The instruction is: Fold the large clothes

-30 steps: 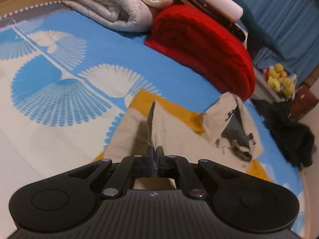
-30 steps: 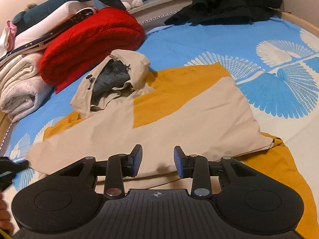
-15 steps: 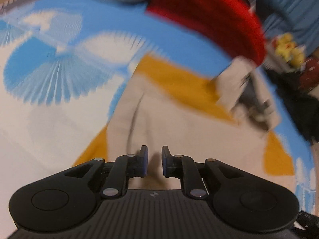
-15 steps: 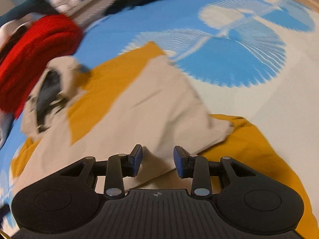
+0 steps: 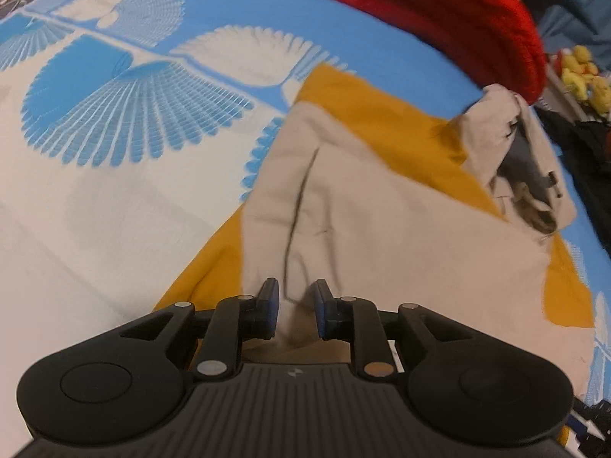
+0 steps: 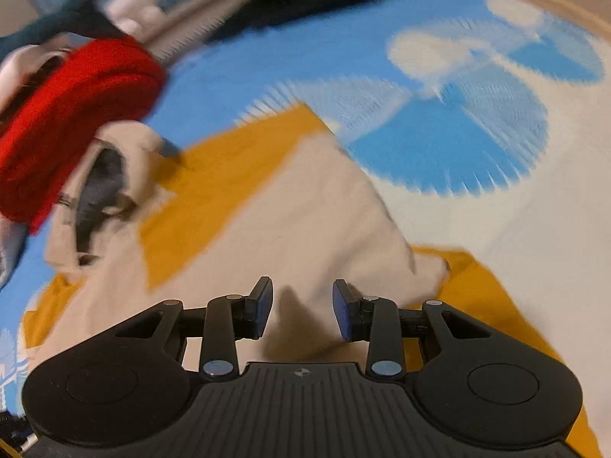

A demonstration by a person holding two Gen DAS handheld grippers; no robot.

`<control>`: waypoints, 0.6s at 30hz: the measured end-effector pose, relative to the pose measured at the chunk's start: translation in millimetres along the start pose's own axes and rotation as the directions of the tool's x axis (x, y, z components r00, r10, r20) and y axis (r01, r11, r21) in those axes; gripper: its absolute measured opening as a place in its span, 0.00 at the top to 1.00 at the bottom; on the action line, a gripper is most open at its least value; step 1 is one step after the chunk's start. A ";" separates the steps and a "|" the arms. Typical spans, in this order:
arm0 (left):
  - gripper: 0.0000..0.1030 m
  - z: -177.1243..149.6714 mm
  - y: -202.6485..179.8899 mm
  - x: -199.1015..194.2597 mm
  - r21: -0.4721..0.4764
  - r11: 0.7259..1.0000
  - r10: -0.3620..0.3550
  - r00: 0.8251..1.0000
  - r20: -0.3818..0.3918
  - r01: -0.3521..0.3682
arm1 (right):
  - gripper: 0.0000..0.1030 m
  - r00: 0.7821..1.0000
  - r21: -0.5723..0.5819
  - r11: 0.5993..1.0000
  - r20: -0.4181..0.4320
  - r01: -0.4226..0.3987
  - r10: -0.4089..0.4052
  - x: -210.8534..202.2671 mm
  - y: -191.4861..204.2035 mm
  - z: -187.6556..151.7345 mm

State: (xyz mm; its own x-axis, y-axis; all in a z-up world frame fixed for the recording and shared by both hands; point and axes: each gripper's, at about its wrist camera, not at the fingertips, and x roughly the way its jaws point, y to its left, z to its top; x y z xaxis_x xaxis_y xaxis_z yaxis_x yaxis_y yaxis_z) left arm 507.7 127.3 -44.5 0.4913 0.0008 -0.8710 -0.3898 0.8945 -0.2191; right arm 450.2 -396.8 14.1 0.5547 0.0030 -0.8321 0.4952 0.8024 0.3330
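- Progress: you're partway in. The hooded jacket (image 5: 382, 206) is lying flat on the bed (image 5: 95, 198), with beige panels already folded in over the mustard body, so the side folds are looking done.
- Still left, judging from the layout: the hood (image 5: 523, 160) is sticking out unfolded toward the far edge of the bed, by the red blanket (image 5: 439, 11), and the body is not yet folded lengthwise into a compact stack.
- Left gripper (image 5: 296, 311): you're opening the jaws right now. Beige cloth is lying under and between them, but the pads aren't pressing on it, so nothing is being held.
- Right gripper (image 6: 301, 311): jaws are standing apart and empty, with a ridge of beige fabric below the gap but no pinch on it.
- Position: both grippers are pointing down at the near hem of the jacket (image 6: 305, 210), just above the cloth. The left one is sitting near the jacket's left edge, where a mustard strip is showing beside the white sheet. The right one is near the right side, where the folded beige corner (image 6: 427, 267) is meeting the mustard layer.
- The right view is motion-blurred, so I can't tell whether that gripper is touching the fabric.
- The jacket is occupying the middle of the bed, well apart from the dark clothes pile (image 5: 580, 152) at the far right edge.
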 end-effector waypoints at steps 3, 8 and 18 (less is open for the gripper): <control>0.78 2.5 -8.3 -12.2 0.050 0.999 0.000 0.998 0.058 -0.003 | 0.65 0.998 0.044 0.998 -0.050 0.047 -0.045 8.7 -9.8 -1.1; 0.74 2.5 -20.6 -27.4 0.093 0.994 -0.059 0.992 0.110 0.049 | 0.65 0.994 -0.116 0.992 0.099 0.056 -0.044 -16.1 19.3 0.1; 0.74 -4.3 -47.4 -57.9 0.194 0.980 -0.076 0.981 0.176 0.041 | 0.65 0.993 -0.137 0.991 0.113 -0.004 0.019 -41.1 32.9 4.8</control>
State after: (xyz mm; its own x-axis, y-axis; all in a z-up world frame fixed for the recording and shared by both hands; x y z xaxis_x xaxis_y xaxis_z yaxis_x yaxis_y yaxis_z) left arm 494.4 82.9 14.5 0.6490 0.0119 -0.7607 -0.2106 0.9636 -0.1645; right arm 447.0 -373.4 61.4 0.6363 -0.0491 -0.7698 0.3970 0.8765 0.2723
